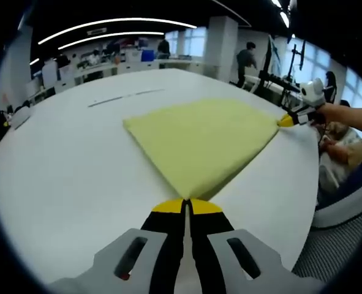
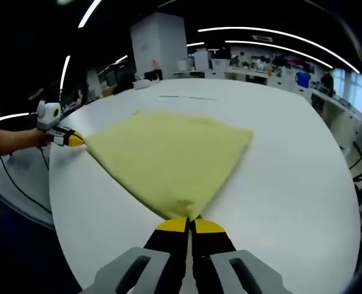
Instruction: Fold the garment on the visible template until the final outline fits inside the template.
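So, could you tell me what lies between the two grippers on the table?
The yellow garment spans the whole stretch: the left gripper is shut on one corner, the right gripper on another, as the left gripper view shows.

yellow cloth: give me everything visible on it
The cloth is pale yellow, soft and thick-looking, like fleece or towelling, with no print or seams visible. It lies flat on the white table, folded or spread into a rough four-cornered shape with straight edges and few wrinkles. Two corners are pinched: the left gripper is closed on the corner nearest its camera, and the right gripper is closed on another corner. In the right gripper view the near edge looks doubled. No template outline can be made out under it.
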The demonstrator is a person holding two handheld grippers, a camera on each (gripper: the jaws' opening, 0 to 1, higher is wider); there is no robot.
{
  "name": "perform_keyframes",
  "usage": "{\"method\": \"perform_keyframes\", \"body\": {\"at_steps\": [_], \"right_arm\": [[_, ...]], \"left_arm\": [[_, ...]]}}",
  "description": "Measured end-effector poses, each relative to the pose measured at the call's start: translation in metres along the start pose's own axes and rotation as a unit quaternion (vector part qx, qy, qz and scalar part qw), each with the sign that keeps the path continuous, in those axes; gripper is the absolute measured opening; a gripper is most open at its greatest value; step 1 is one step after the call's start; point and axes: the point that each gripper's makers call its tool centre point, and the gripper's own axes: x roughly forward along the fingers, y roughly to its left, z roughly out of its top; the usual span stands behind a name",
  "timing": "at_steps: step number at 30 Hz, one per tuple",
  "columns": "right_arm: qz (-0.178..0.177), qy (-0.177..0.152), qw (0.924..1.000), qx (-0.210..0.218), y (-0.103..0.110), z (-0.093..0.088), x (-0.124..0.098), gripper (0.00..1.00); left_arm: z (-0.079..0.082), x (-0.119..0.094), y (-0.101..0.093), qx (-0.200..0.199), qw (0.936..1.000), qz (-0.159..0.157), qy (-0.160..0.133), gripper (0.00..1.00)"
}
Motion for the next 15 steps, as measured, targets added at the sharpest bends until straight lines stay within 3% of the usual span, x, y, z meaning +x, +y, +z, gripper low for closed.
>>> {"method": "perform_keyframes", "body": {"at_steps": [9,12,15], "right_arm": [[-0.002,-0.017,0.9991,0.038,0.0,-0.004,-0.003,0.0],[-0.011,-0.016,0.9989,0.043,-0.002,-0.005,-0.003,0.0],[-0.011,-0.02,0.9979,0.06,-0.003,-0.003,-0.004,0.02]], "left_arm": [[-0.007,-0.004,-0.003,-0.008,0.9999,0.008,0.002,0.0],[-0.011,-0.004,0.001,-0.008,0.9996,0.025,0.008,0.0],[-0.011,-0.003,0.001,-0.037,0.9989,0.027,0.004,0.0]]}}
